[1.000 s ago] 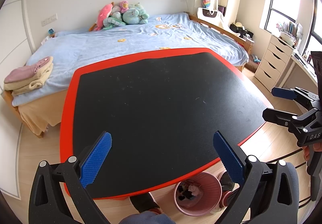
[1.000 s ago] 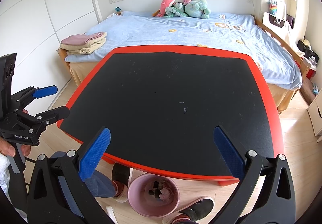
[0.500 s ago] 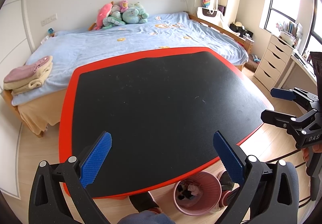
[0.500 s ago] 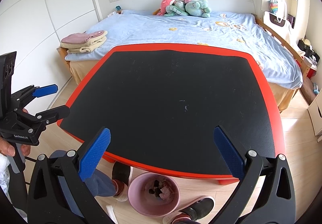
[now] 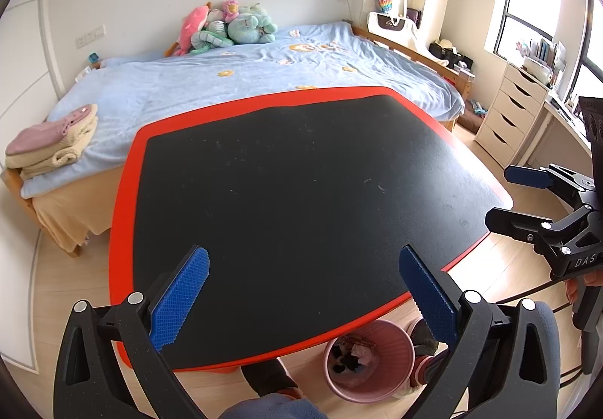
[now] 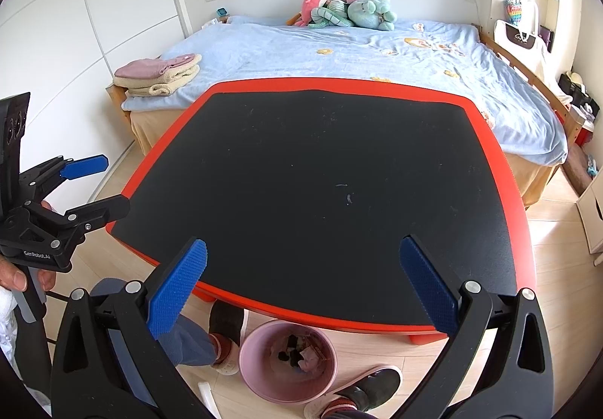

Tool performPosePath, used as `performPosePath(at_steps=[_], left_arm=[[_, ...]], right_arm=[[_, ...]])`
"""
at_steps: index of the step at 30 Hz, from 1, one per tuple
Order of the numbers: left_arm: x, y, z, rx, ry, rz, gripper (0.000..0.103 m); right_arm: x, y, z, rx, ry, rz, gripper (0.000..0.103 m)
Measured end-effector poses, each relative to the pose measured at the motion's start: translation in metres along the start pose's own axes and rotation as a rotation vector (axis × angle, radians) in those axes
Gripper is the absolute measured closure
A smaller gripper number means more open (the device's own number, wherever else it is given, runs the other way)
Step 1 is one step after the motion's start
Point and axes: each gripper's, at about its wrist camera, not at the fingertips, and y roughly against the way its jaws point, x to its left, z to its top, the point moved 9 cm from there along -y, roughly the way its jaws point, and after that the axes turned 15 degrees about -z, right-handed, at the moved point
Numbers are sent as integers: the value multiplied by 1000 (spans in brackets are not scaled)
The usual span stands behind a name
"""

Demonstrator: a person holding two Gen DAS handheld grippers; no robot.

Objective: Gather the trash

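**Both grippers spread and empty above the table, trash in the pink bin below**

The left gripper [image 5: 303, 291] hangs over the near edge of the table with its blue-padded fingers [image 5: 181, 300] spread wide and nothing between them. The right gripper [image 6: 301, 287] is held the same way, jaws wide apart and empty; seen from the left wrist camera it [image 5: 527, 200] floats off the table's right corner, well apart from the left one.

Beneath both lies the table [image 6: 505, 170], a black mat framed by a red border, bearing only faint specks and scuffs. Just under its near edge stands a pink trash bin [image 6: 260, 385] on the pale wood floor, with dark scraps and crumpled wrappers [image 6: 297, 351] inside it. The same bin [image 5: 392, 381] shows in the left view, partly tucked beneath the red rim. The person's dark shoes [image 6: 226, 321] stand on either side of it.

Beyond the table stretches a bed with a light blue cover [image 5: 233, 87]. Plush toys [image 5: 230, 25] are piled at its head, and folded towels [image 5: 52, 144] sit on its near corner. A white chest of drawers [image 5: 508, 113] stands by the window.
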Motion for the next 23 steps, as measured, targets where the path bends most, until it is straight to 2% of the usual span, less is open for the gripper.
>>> performPosePath(at_steps=[23], left_arm=[[3, -8, -3, -7, 13, 3, 6]], right_arm=[[-1, -14, -8, 18, 7, 0, 3]])
